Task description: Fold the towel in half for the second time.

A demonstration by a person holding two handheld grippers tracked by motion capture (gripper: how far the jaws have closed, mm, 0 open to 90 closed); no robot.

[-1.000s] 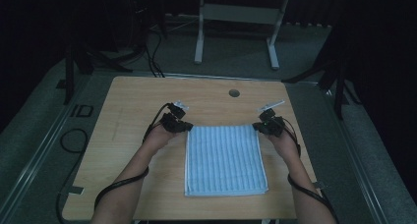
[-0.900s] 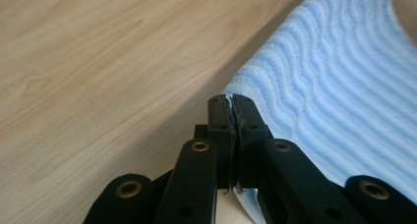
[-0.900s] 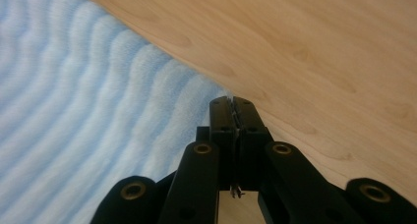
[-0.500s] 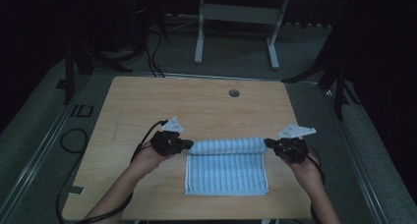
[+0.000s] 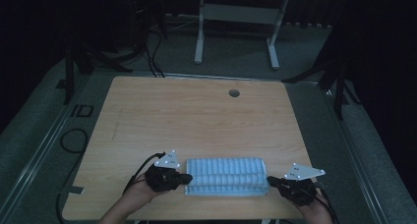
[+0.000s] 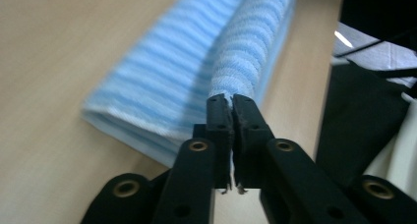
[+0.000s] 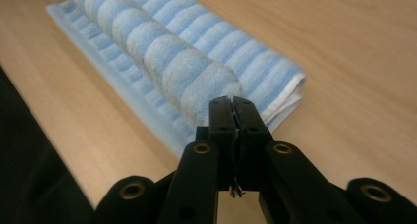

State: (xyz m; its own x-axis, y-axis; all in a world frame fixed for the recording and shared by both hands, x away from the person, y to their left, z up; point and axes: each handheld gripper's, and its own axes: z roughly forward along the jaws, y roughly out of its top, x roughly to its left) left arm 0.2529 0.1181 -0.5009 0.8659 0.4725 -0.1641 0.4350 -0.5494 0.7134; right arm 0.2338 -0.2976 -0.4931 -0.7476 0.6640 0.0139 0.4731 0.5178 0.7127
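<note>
Towel (image 5: 226, 177) in the high view lies folded into a narrow band near the front edge of the wooden desk (image 5: 196, 116), its long axis running left to right. The left tool (image 5: 187, 177) meets its left end and the right tool (image 5: 270, 181) its right end, so each short end has its own hand closest; any release probably pulls outward along that axis.

In the left gripper view, the towel (image 6: 196, 71) stretches straight away from the left tool (image 6: 231, 103). It is soft ribbed terry, pale blue with white stripes, the top layer humped into a ridge. The jaws have just been opening a little, yet stand nearly together, pinching the ridge's end.

In the right gripper view, the right tool (image 7: 232, 106) likewise nips the ridge of the towel (image 7: 162, 57), its jaws also just easing apart, with flat stacked layers beneath.
</note>
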